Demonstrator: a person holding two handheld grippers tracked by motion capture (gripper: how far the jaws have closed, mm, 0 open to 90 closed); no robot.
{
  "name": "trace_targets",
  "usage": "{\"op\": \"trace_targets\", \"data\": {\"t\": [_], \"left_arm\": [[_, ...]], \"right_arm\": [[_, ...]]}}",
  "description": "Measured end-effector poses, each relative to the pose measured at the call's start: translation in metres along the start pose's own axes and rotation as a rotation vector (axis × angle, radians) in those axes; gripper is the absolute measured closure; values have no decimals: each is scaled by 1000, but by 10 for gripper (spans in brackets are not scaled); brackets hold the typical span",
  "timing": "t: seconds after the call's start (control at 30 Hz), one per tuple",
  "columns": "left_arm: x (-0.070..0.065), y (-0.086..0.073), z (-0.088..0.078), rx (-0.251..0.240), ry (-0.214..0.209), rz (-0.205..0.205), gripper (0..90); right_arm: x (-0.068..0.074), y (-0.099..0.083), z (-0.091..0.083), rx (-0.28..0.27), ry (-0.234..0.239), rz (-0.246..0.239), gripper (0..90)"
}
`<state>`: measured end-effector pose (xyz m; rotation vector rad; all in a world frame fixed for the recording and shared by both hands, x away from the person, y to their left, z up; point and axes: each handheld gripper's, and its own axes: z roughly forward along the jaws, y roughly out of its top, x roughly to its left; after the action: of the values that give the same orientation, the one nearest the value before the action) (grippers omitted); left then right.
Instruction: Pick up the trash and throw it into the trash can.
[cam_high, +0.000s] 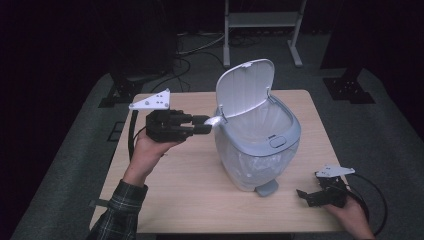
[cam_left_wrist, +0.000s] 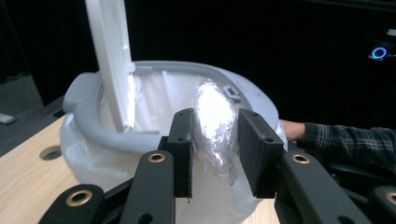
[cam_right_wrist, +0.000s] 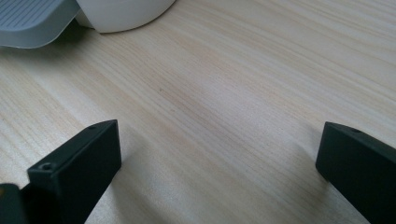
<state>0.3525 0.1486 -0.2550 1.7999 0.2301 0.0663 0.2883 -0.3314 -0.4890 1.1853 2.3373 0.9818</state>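
A dark room with black curtains surrounds a pale wooden table (cam_high: 190, 200); a metal stand and loose cables sit on the grey floor beyond it. Near the middle of the table stands a small white pedal bin (cam_high: 257, 145) with a grey rim, a clear plastic liner and its white lid (cam_high: 245, 87) tipped up and open; its grey foot pedal (cam_high: 266, 188) faces the person's side.

The left tool (cam_high: 206, 124) is held level above the table, just beside the bin's left rim; its jaws are closed onto a crumpled wad of silver foil (cam_left_wrist: 215, 126), which stands with its long axis upright between the pads in the left gripper view. The bin's open mouth lies straight ahead of that tool, past the grey rim; the foil hangs at the rim's outer edge, seemingly not yet over the liner, so a short reach forward looks needed before letting go.

The right tool (cam_high: 309, 196) rests low at the table's right front, well apart from the bin's rim; its jaws stand wide with nothing between them, bare wood showing in the right gripper view.
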Motion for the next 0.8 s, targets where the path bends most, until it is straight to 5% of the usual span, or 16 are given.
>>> {"op": "trace_targets", "data": {"t": [0.8], "left_arm": [[2,34,39,-6,-22,43,671]], "right_arm": [[0,0,0,0,0,0,0]]}}
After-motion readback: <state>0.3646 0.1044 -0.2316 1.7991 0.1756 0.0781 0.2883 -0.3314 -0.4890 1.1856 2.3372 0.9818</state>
